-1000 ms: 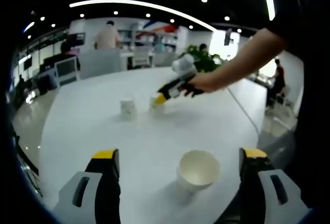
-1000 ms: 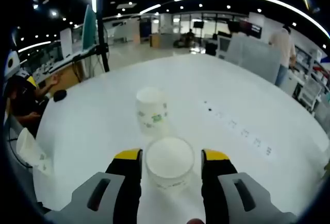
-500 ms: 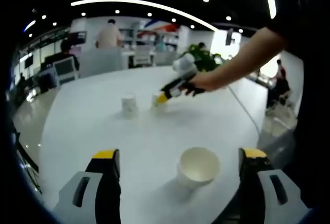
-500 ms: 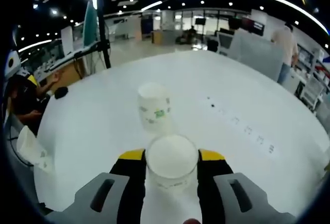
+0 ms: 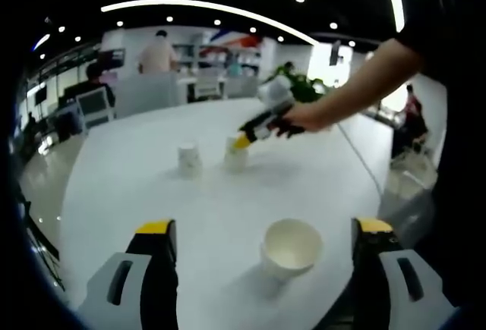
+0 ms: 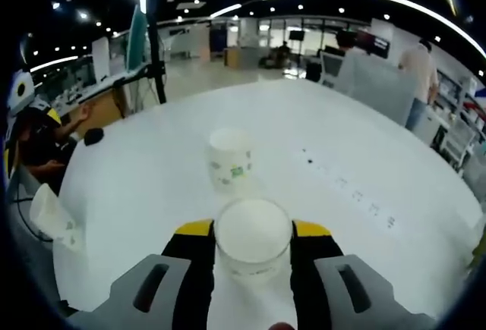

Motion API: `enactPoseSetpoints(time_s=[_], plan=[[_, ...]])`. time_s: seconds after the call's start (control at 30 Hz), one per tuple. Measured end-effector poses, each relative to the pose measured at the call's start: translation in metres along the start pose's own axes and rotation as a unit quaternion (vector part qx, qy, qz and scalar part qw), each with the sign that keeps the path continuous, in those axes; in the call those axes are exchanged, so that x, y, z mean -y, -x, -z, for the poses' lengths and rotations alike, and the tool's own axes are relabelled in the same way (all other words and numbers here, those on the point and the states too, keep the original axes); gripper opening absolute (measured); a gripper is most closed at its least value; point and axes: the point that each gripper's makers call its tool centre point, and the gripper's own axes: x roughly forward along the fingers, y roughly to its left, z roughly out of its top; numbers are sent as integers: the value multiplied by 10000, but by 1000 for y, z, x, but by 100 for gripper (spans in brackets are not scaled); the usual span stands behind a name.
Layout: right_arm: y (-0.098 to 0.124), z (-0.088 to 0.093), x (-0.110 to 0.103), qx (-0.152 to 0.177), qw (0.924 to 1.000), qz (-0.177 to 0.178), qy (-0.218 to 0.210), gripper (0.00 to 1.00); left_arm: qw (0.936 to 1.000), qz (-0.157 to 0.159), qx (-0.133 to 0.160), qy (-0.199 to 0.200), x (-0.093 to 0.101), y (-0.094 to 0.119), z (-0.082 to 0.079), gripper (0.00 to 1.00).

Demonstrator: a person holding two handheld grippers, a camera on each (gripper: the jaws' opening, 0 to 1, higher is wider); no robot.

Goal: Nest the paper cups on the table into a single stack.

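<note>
Crushing is the risk: the right gripper is clamped on a white paper cup, near the printed cup. The left gripper, jaws apart, frames an upright white cup on the white table.
</note>
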Motion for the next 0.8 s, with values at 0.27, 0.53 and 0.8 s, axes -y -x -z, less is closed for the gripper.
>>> enactPoseSetpoints(time_s=[0.27,0.53,0.8], plan=[[32,-18,-9,217,9997,92,-38,35,9998,70,23,-184,6,1,-8,94],[61,-33,-23,409,9991,108,-26,35,9996,114,87,-248,11,5,-15,94],[90,-48,-38,664,9978,27,-76,35,9992,176,127,-330,18,7,-18,94]])
